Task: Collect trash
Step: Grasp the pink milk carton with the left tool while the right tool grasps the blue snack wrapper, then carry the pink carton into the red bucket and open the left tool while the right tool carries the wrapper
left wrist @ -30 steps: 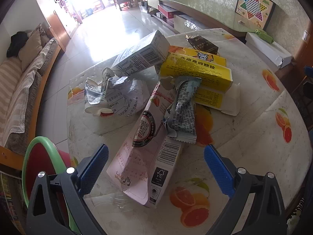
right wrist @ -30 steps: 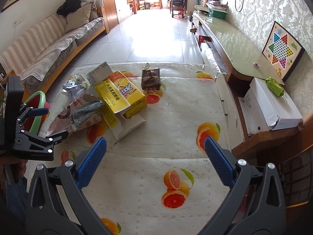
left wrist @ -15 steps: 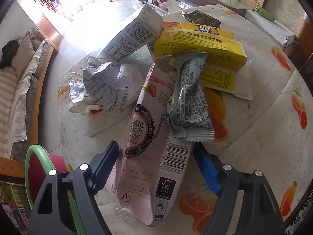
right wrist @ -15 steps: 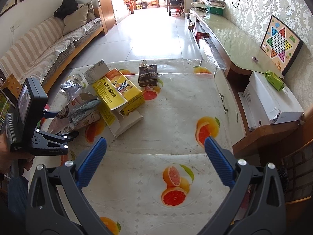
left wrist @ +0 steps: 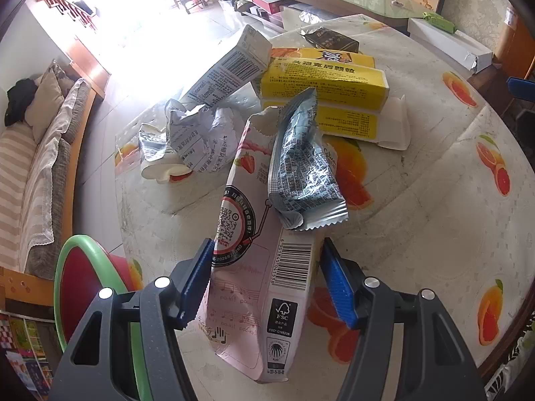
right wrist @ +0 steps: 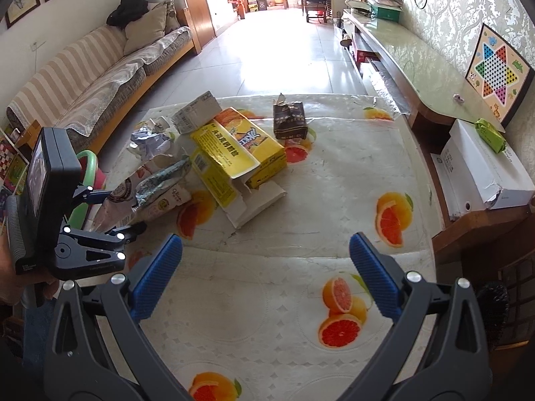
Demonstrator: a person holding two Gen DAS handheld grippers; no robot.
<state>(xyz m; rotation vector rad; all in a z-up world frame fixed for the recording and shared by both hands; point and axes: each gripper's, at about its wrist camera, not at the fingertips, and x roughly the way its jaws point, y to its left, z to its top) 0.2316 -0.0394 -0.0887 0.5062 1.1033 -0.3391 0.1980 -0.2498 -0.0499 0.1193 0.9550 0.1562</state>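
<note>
Left claw (left wrist: pixel 265 279) closed on the near end of a flattened pink strawberry carton (left wrist: pixel 254 267), blue pads pressed to both of its long edges, barcode and FSC mark facing up between them. Draped across the carton's far half, a crinkled silver-blue snack wrapper (left wrist: pixel 302 167), its serrated end pointing near. Left of the carton, a crumpled white printed wrapper (left wrist: pixel 197 137) lying on the surface (left wrist: pixel 434 217), which wears an orange-slice patterned cloth. Farther off, a white box with a barcode (left wrist: pixel 230 70) tilted against two stacked yellow boxes (left wrist: pixel 324 80), with a torn flat white carton beneath them. Beyond those, at the far edge, a dark brown pack (right wrist: pixel 289 120) standing alone, possibly a torn bag, though too small to be sure. Off the surface's near left, a red bin with a green rim (left wrist: pixel 83 277). Right claw (right wrist: pixel 265 277) spread wide and gripping nothing, hovering over bare cloth, well apart from the trash pile on its far left.
</note>
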